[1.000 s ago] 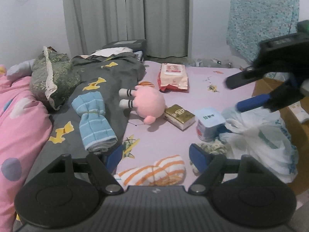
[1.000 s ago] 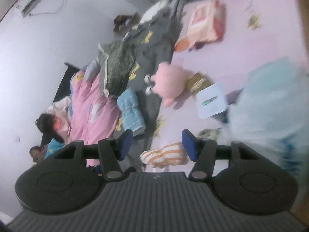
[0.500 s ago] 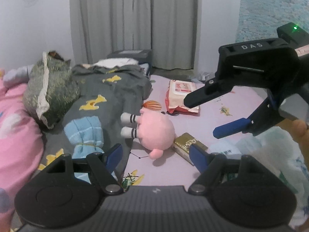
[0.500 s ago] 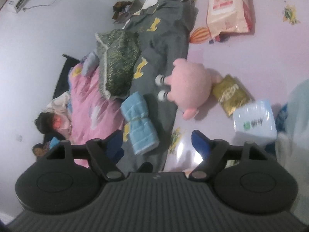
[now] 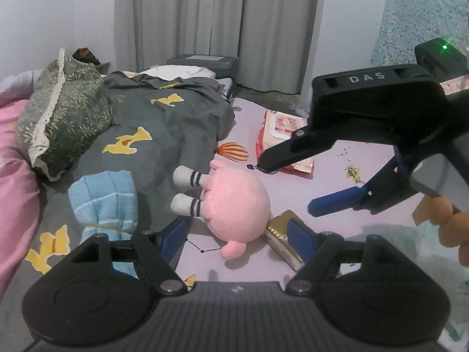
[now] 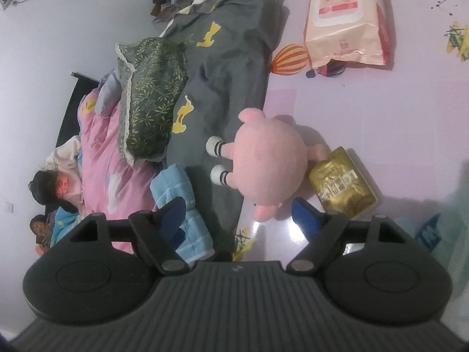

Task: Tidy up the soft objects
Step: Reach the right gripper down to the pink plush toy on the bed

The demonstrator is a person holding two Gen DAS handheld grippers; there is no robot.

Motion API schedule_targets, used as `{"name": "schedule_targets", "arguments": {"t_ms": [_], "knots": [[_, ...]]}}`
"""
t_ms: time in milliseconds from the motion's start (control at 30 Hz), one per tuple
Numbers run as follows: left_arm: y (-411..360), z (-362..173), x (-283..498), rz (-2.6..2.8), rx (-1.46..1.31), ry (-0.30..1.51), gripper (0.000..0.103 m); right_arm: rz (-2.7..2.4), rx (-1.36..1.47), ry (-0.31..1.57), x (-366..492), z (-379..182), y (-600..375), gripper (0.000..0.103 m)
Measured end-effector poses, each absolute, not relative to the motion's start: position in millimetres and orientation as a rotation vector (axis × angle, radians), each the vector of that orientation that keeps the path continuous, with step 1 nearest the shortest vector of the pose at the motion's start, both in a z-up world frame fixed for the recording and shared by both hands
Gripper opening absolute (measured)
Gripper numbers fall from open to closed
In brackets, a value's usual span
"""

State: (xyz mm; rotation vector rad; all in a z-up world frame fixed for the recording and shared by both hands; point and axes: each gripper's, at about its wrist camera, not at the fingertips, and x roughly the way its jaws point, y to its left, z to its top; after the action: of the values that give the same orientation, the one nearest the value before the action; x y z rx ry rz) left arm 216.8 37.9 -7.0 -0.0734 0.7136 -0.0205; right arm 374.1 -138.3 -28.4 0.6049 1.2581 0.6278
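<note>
A pink plush toy [image 5: 234, 202] with striped white feet lies on the lilac sheet at the edge of a grey blanket [image 5: 152, 140]; it also shows in the right wrist view [image 6: 268, 161]. A rolled light-blue towel [image 5: 107, 196] lies left of it, also seen in the right wrist view [image 6: 181, 211]. My left gripper [image 5: 237, 234] is open and empty just short of the plush. My right gripper [image 6: 240, 217] is open and empty, hovering above the plush; in the left wrist view the right gripper [image 5: 285, 186] reaches in from the right.
A gold box [image 6: 341, 183] touches the plush's right side. A pack of wipes [image 6: 347, 19] lies farther back. A green leaf-print pillow [image 5: 63, 114] and pink duvet [image 6: 99, 149] sit left. A white plastic bag [image 5: 410, 252] is at right. Grey curtains [image 5: 217, 26] hang behind.
Both grippers have moved forward toward the plush; the striped orange cloth and white tub have dropped out of view. The right gripper came in over the plush.
</note>
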Motion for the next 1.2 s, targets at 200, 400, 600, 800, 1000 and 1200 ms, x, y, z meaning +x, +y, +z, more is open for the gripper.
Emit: {"name": "schedule_targets", "arguments": {"t_ms": [200, 400, 600, 800, 1000, 1200], "knots": [[36.1, -6.2, 221.5, -0.019, -0.068, 0.721, 0.077, 0.655, 0.594, 1.265, 376.0, -28.1, -125.5, 0.08], [35.9, -6.1, 225.0, -0.012, -0.062, 0.712, 0.077, 0.656, 0.572, 1.272, 381.7, -27.5, -119.1, 0.08], [39.5, -10.4, 228.2, -0.002, -0.084, 0.723, 0.077, 0.631, 0.572, 1.276, 393.8, -25.7, -120.3, 0.08], [45.4, -17.9, 240.2, -0.007, -0.123, 0.733, 0.077, 0.62, 0.541, 1.284, 417.0, -30.4, -108.7, 0.08], [47.8, -29.4, 260.8, 0.0, -0.157, 0.784, 0.075, 0.601, 0.522, 1.303, 449.2, -46.4, -88.2, 0.08], [44.8, -36.4, 272.5, 0.01, -0.144, 0.801, 0.067, 0.563, 0.515, 1.331, 476.1, -70.1, -78.7, 0.08]]}}
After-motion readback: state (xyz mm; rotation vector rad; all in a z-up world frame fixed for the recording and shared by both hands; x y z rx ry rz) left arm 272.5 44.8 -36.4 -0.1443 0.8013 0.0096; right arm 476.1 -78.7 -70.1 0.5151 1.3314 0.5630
